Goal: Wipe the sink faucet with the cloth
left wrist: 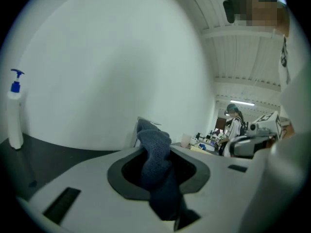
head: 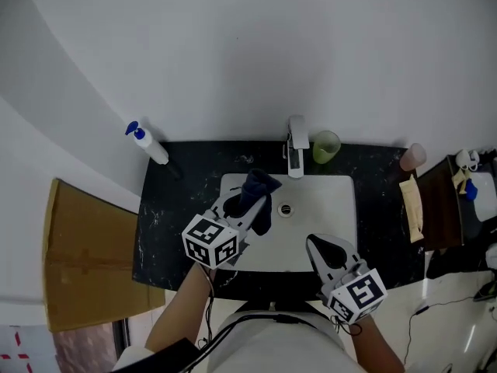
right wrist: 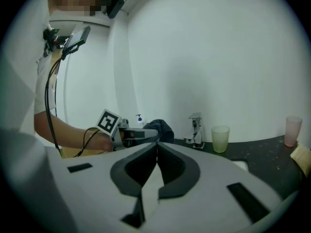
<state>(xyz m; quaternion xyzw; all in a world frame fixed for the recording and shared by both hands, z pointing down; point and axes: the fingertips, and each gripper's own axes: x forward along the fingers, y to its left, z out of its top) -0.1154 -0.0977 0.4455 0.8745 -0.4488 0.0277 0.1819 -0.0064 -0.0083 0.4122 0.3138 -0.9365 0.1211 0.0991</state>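
My left gripper (head: 242, 210) is clamped on the cloth (head: 260, 193), held above the sink (head: 330, 208), apparently just short of the faucet (head: 296, 152). My right gripper (head: 318, 247) is closed, empty.

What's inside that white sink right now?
Only the drain shows on the sink's bare bottom. A dark blue cloth, pinched in the left gripper, hangs over its left side and hides the bottom there. The right gripper covers the front right corner.
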